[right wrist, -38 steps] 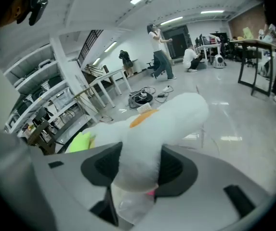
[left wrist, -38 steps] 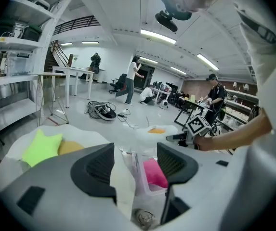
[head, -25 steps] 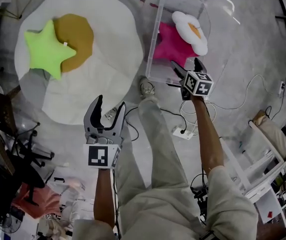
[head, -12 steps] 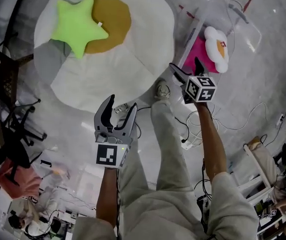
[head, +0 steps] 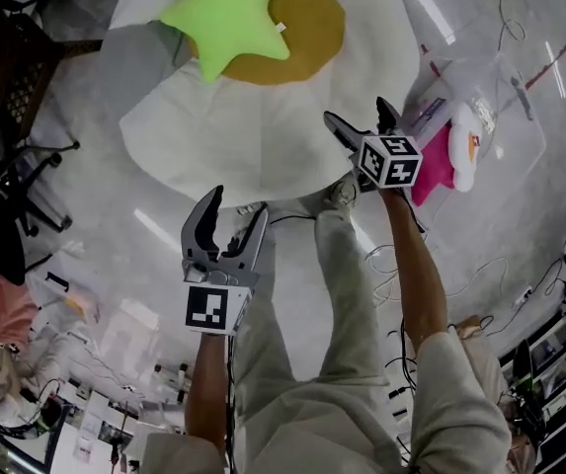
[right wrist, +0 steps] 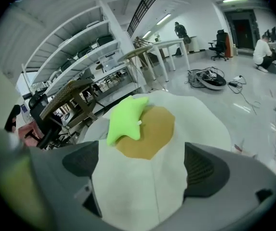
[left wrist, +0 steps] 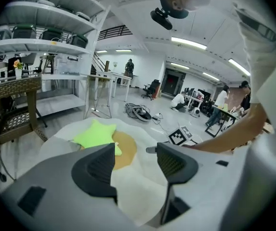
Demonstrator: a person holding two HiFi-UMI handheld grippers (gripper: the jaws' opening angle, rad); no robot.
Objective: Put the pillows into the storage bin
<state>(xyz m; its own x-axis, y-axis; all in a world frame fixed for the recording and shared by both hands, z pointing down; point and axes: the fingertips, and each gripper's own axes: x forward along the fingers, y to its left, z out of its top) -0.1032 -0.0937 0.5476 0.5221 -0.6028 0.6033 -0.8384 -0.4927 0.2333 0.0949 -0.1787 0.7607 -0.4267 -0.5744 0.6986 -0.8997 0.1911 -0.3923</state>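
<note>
A lime-green star pillow lies on the brown yolk of a large white fried-egg floor cushion. At the right stands the clear storage bin, holding a pink star pillow and a small white fried-egg pillow. My left gripper hangs open and empty over the floor near the cushion's near edge. My right gripper is open and empty over the cushion's right edge, beside the bin. Both gripper views face the green star, well ahead of the jaws.
The person's leg and shoe stand between the grippers. Cables trail on the floor by the bin. A wicker table and white shelving stand left of the cushion. A cable coil and people sit farther off.
The view has swung from the bin toward the fried-egg cushion. My right gripper has left the bin's front and now hangs over the cushion's edge. Both grippers stay open and empty.
</note>
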